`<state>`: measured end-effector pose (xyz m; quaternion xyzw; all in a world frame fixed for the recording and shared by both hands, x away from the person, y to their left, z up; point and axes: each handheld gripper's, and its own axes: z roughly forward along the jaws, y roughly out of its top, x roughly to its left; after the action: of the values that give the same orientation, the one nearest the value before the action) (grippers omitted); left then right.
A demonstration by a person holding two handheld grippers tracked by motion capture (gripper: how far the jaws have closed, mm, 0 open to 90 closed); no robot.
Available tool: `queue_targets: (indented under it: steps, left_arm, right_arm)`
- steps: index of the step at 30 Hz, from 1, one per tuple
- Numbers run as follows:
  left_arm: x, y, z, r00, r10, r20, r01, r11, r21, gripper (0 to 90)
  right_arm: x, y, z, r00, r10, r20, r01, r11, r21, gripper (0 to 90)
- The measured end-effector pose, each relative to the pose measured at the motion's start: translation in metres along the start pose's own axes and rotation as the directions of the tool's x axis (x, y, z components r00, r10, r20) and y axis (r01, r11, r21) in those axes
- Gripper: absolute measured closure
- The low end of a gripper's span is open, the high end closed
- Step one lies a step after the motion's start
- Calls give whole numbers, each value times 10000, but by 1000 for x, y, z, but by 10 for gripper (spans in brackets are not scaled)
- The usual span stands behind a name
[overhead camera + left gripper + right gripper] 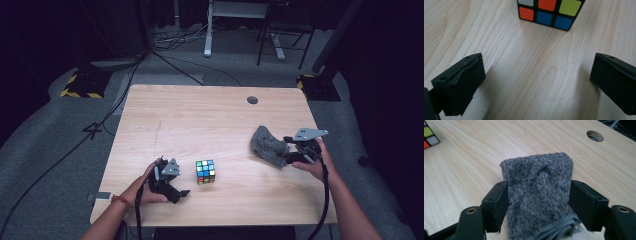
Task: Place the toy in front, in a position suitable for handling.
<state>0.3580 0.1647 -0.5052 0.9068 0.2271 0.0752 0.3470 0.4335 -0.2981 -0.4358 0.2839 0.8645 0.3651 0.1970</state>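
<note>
Right gripper (537, 202) is clamped on the fuzzy grey pouch (539, 190). Left gripper (536, 82) jaws sit apart on bare table (200, 115), rubik's cube (549, 12) at 12 o'clock, cable hole (252, 100) way off.

A light wooden table (200, 115) stands on a grey floor (45, 150). A small round hole (252, 100) sits in the table's upper right part. A colourful puzzle cube (205, 171) lies on the table, low and near the middle. A fuzzy grey cloth (267, 145) rests at the right side.
</note>
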Motion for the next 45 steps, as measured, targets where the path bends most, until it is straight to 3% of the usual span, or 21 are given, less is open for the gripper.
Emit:
queue_targets:
  steps: [4,9,15,18,25,26,27,36,39,42,45]
  left_arm:
    - [-1,5,4,10000,-16,3,16,10000,-11,1]
    - [-2,9,8,9999,135,107,-135,9999,-2,1]
    - [0,13,11,9989,334,318,-334,9994,-16,7]
    - [0,15,13,9988,351,340,-351,9994,-12,9]
    - [-1,19,16,9982,485,363,-486,9988,1,10]
    - [-1,20,17,9979,522,389,-523,9986,15,10]
    - [-1,21,18,9980,502,372,-503,9987,24,10]
    - [-2,29,25,9953,781,574,-783,9969,5,5]
    - [0,34,29,9956,752,553,-758,9971,76,8]
    - [-1,43,35,9945,841,622,-836,9964,-112,60]
    - [-4,49,39,9921,1023,729,-1001,9944,-331,177]
  right_arm:
    - [1,2,19,9998,-15,-202,22,9993,362,369]
    - [-2,-2,40,9998,167,-129,-159,9979,634,424]
    - [-7,-9,55,9974,711,-81,-700,9928,971,469]
    - [-8,-12,59,9976,697,-47,-685,9896,1267,491]
    - [-11,-19,58,9950,918,-387,-867,9892,1186,593]
    - [-8,-23,57,9941,935,-541,-882,9917,931,665]
    - [-7,-24,56,9933,991,-602,-933,9914,921,673]
    - [6,-30,42,9936,560,-976,-447,9925,1138,731]
    - [12,-32,39,9959,279,-863,-183,9937,1104,743]
    - [15,-35,35,9940,223,-1067,-107,9940,1085,748]
    - [15,-39,32,9909,404,-1287,-282,9950,954,757]
